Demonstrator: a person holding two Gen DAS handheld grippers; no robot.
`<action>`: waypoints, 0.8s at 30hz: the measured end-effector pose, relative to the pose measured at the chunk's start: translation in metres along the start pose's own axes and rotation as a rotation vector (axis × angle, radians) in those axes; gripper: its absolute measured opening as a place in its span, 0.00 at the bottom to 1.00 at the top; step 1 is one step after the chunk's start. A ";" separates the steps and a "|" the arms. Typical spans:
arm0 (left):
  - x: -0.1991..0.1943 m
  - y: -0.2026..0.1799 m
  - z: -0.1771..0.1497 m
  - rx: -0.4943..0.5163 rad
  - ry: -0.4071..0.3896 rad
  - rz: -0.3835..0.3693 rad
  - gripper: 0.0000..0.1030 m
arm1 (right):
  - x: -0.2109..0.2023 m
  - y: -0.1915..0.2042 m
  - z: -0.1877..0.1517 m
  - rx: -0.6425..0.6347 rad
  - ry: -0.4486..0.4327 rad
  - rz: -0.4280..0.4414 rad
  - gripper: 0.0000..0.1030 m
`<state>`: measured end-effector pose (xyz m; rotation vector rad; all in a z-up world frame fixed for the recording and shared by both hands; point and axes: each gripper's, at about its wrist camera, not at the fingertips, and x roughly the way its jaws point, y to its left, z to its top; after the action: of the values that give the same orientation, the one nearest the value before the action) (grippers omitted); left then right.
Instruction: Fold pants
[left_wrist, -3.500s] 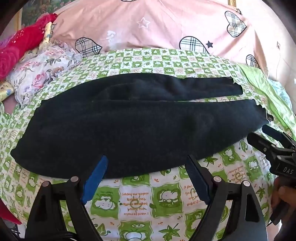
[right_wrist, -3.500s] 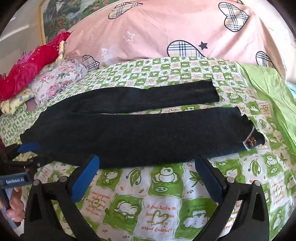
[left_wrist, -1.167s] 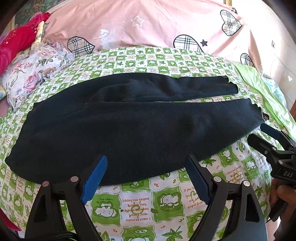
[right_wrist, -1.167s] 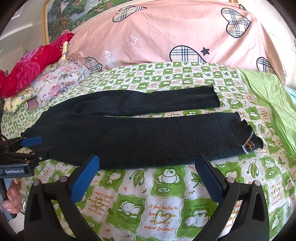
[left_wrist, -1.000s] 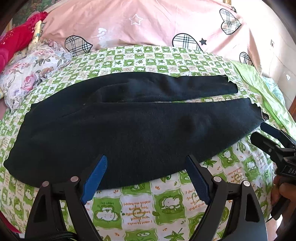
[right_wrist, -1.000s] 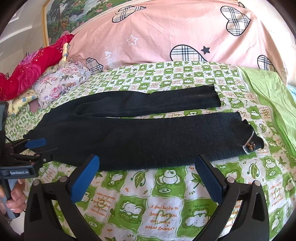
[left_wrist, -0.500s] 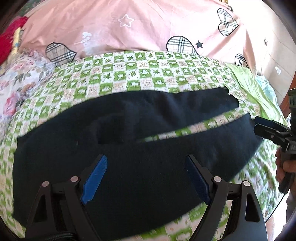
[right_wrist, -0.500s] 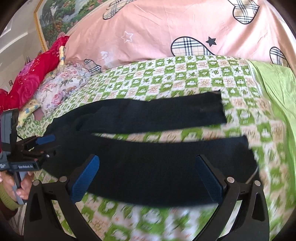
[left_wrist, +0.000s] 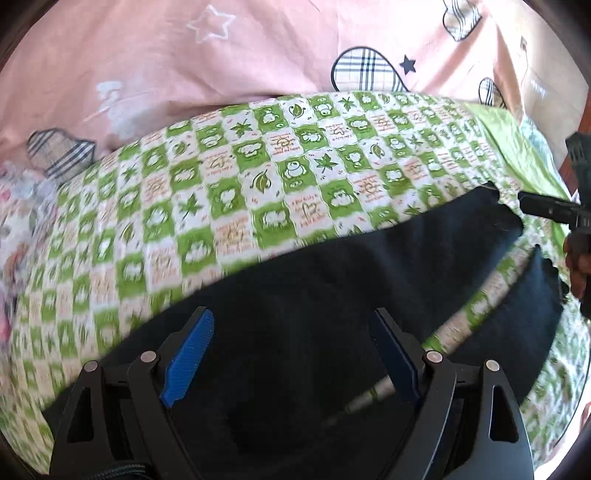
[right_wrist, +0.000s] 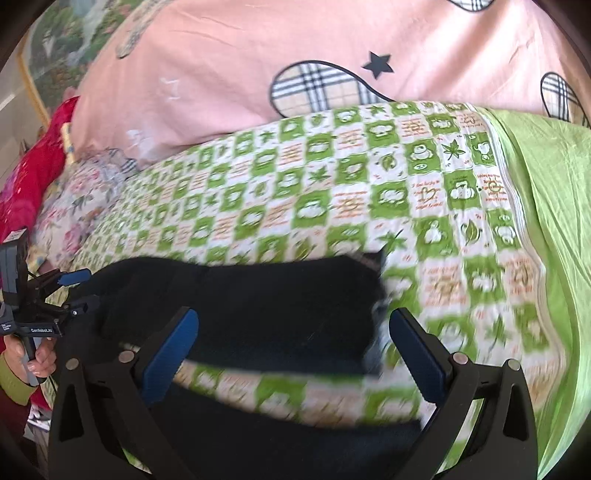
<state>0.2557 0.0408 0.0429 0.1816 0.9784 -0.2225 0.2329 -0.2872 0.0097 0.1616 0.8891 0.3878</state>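
Observation:
Black pants (left_wrist: 314, 288) lie flat across the green checked bedspread (left_wrist: 258, 173), legs side by side with a strip of bedspread between them. My left gripper (left_wrist: 291, 354) is open, hovering over the waist and upper part of the far leg. My right gripper (right_wrist: 291, 350) is open over the far leg (right_wrist: 258, 295) near its cuff. The near leg (right_wrist: 277, 443) lies under the right gripper's body. The other gripper shows at each view's edge: right gripper (left_wrist: 546, 210), left gripper (right_wrist: 55, 291).
A pink quilt with plaid hearts (left_wrist: 184, 66) is piled at the back. A floral pillow (right_wrist: 81, 199) and a red cloth (right_wrist: 33, 177) lie at far left. A plain green sheet (right_wrist: 546, 221) runs along the right edge.
Both grippers have moved forward and down over the pants, from the near edge to above the far leg. Both stay open. The pants have not moved.

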 end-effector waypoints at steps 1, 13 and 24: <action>0.005 0.000 0.005 0.012 0.005 0.001 0.84 | 0.006 -0.005 0.006 0.000 0.009 -0.006 1.00; 0.105 0.007 0.050 0.163 0.255 -0.090 0.73 | 0.058 -0.036 0.034 0.040 0.118 0.126 0.67; 0.040 -0.022 0.020 0.166 0.147 -0.216 0.04 | 0.024 -0.022 0.042 -0.130 0.089 0.167 0.11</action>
<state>0.2871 0.0106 0.0190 0.2466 1.1271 -0.4951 0.2854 -0.2967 0.0119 0.0995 0.9384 0.6108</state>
